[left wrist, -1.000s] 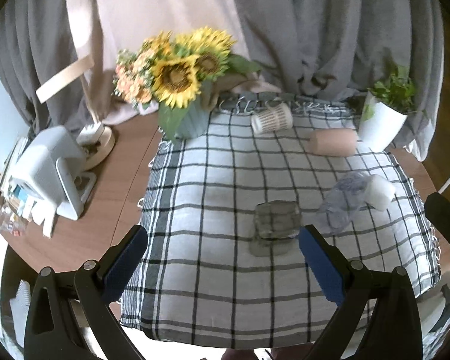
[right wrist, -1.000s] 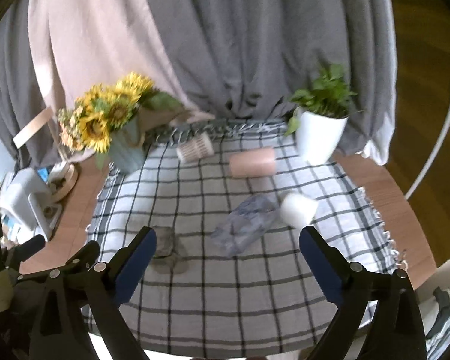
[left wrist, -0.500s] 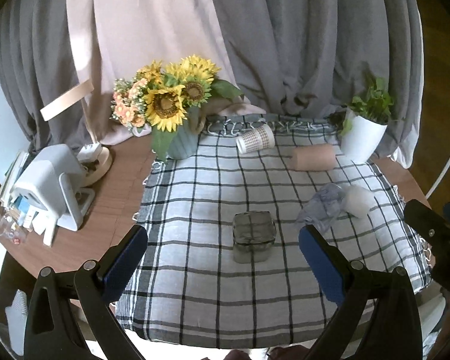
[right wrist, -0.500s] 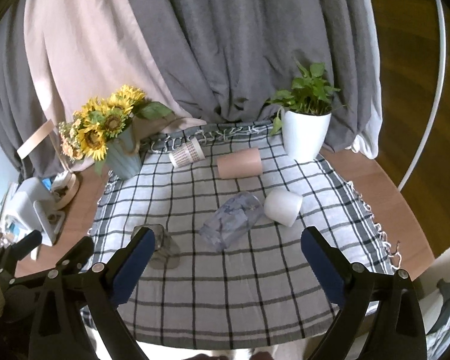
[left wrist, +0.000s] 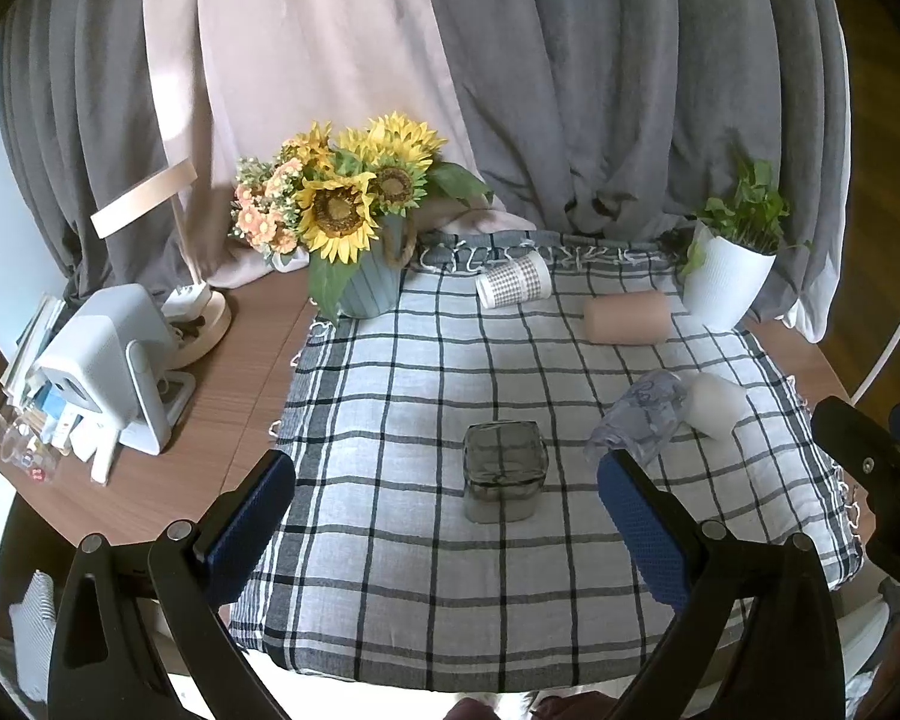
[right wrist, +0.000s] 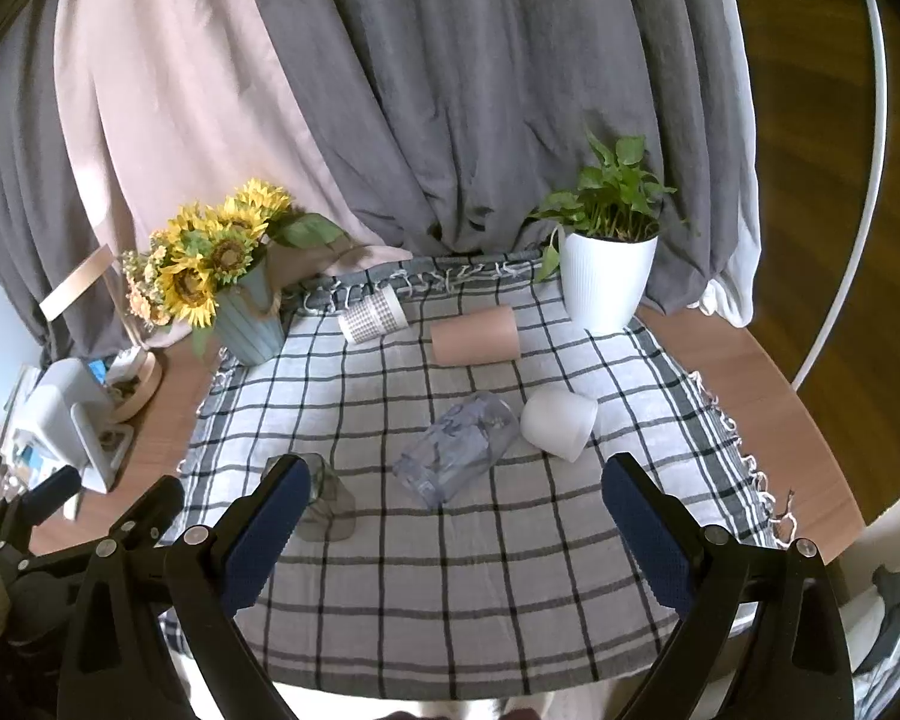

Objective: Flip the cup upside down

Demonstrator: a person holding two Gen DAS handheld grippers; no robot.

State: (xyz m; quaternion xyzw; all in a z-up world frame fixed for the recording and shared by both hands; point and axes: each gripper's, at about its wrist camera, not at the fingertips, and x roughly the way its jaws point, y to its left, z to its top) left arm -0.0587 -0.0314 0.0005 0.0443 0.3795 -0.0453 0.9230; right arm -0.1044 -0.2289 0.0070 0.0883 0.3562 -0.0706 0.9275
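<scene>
A square smoky glass cup (left wrist: 503,471) stands with its base up on the checked cloth (left wrist: 390,540), ahead of my open, empty left gripper (left wrist: 444,516). It also shows in the right wrist view (right wrist: 330,495), partly behind the left fingertip. A clear patterned cup (right wrist: 459,447), a white cup (right wrist: 559,423), a pink cup (right wrist: 475,335) and a checked paper cup (right wrist: 371,315) lie on their sides. My right gripper (right wrist: 450,525) is open and empty, held back above the cloth's near edge.
A sunflower vase (left wrist: 366,282) stands at the cloth's back left and a white plant pot (left wrist: 725,279) at the back right. A white device (left wrist: 111,363) and clutter sit on the wooden table (left wrist: 228,396) to the left. Curtains hang behind.
Both grippers have pulled back and up from the table, so the cups look smaller and farther. The square glass cup stays where it stood.
</scene>
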